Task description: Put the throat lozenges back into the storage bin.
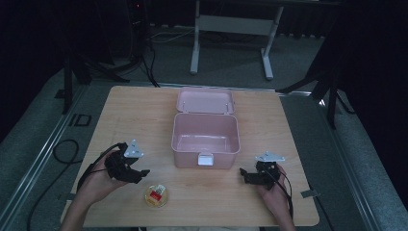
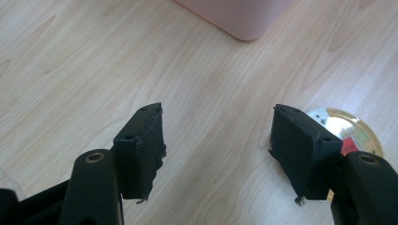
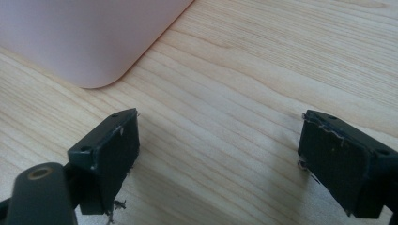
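Left gripper [image 1: 139, 174] seen from the high view spread wide over the wooden table [image 1: 120, 115], held in a hand from below. Right gripper [image 1: 244, 174] likewise spread wide, pointing toward the left one. Between them and farther off, a pink box [image 1: 206, 139] with lid [image 1: 205, 101] thrown back, inside bare, white latch [image 1: 205, 159] facing the grippers. Just beside and below the left gripper's tips, a small round clear container [image 1: 156, 196] with something red and yellow inside; contents too small to make out. Beyond the table, white legs of a stand [image 1: 195, 48] and dark cables [image 1: 65, 149], mostly lost in shadow.

Seen from the left gripper view: left gripper [image 2: 217, 140] gaping, nothing between the pads but bare table [image 2: 94, 70]. Container [image 2: 349, 131] partly hidden behind the right-hand jaw, only a gold rim and a red scrap visible. Corner of the box [image 2: 234, 16] ahead, cut off by the top edge.

Seen from the right gripper view: right gripper [image 3: 218, 150] also gaping, holding nothing. Rounded corner of the box [image 3: 84, 37] ahead and to the left, cut off at the top; frayed bits visible on the pads [image 3: 117, 154].
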{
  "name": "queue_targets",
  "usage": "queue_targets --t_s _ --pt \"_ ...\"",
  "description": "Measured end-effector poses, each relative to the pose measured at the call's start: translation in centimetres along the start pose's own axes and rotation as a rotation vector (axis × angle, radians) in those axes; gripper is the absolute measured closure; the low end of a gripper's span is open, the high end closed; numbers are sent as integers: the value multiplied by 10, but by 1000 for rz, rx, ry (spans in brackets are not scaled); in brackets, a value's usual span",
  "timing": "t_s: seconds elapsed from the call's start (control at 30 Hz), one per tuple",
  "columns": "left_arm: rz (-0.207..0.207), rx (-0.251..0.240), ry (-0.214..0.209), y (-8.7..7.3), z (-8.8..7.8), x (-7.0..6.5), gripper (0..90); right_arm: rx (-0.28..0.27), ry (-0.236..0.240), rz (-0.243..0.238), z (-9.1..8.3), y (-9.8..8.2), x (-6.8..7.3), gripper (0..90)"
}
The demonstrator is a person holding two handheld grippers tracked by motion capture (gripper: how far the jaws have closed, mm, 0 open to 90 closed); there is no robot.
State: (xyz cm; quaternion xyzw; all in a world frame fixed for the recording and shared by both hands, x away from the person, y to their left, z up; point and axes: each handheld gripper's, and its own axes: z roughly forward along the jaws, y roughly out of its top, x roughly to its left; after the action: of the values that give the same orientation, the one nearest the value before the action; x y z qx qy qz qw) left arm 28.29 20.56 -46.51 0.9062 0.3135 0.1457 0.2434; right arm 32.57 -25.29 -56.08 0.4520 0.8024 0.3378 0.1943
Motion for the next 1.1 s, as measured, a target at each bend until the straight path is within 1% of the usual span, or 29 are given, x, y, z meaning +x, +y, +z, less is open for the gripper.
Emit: queue_targets --t_s 0.13,0.3,0.5,0.77,1.1 --pt "22 13 -11 2 -1 -2 357 -1 0 0 0 0 0 127" --pt "34 23 -17 4 -1 -4 357 -1 0 0 0 0 0 127" --pt "65 51 -25 7 -2 -8 357 -1 0 0 0 0 0 127" --pt "90 83 -29 10 -5 -11 357 -1 0 0 0 0 0 127" --pt "138 125 -50 16 -5 -16 349 -1 0 1 0 0 0 127"
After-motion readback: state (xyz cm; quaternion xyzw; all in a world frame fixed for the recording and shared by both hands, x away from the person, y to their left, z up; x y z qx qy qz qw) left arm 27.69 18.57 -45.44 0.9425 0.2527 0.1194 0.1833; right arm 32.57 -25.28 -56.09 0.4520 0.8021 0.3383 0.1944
